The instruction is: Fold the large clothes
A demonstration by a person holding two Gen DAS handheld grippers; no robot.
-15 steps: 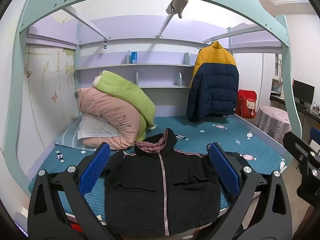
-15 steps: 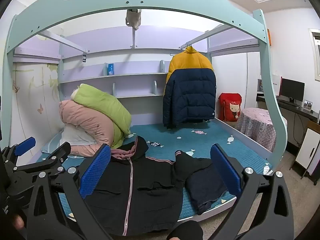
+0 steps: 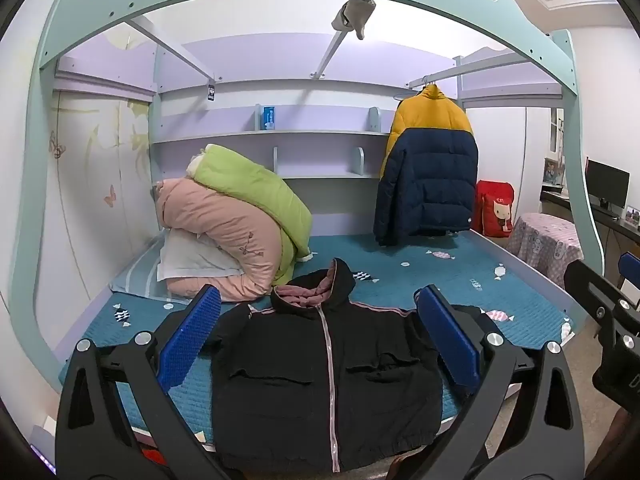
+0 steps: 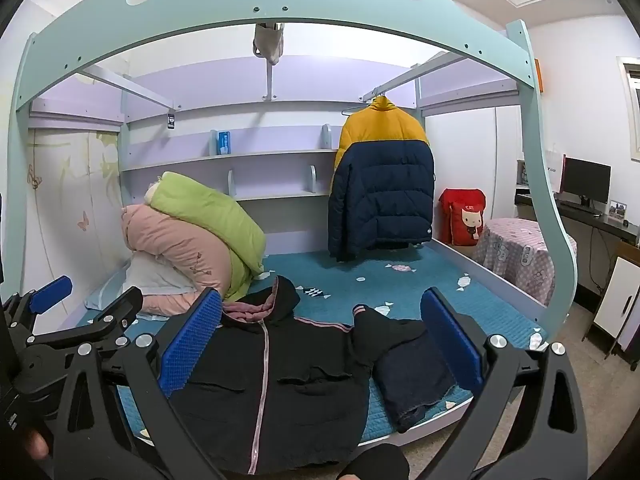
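Observation:
A black hooded jacket (image 3: 320, 376) with a pink zip lies flat, front up, on the teal bed (image 3: 460, 280), its hem at the near edge. It also shows in the right wrist view (image 4: 272, 380), with its right sleeve folded back over dark blue folded trousers (image 4: 416, 376). My left gripper (image 3: 320, 344) is open and empty, held above the jacket. My right gripper (image 4: 320, 344) is open and empty, above the jacket's right side. The left gripper shows at the left edge of the right wrist view (image 4: 80, 312).
Rolled pink and green duvets (image 3: 240, 224) and a pillow lie at the bed's back left. A yellow and navy puffer jacket (image 3: 428, 172) hangs at the back right. A light green bed frame (image 3: 576, 128) arches overhead. A covered small table (image 4: 516, 248) and a desk stand right.
Both views have shifted only slightly. The jacket and both grippers stand as before.

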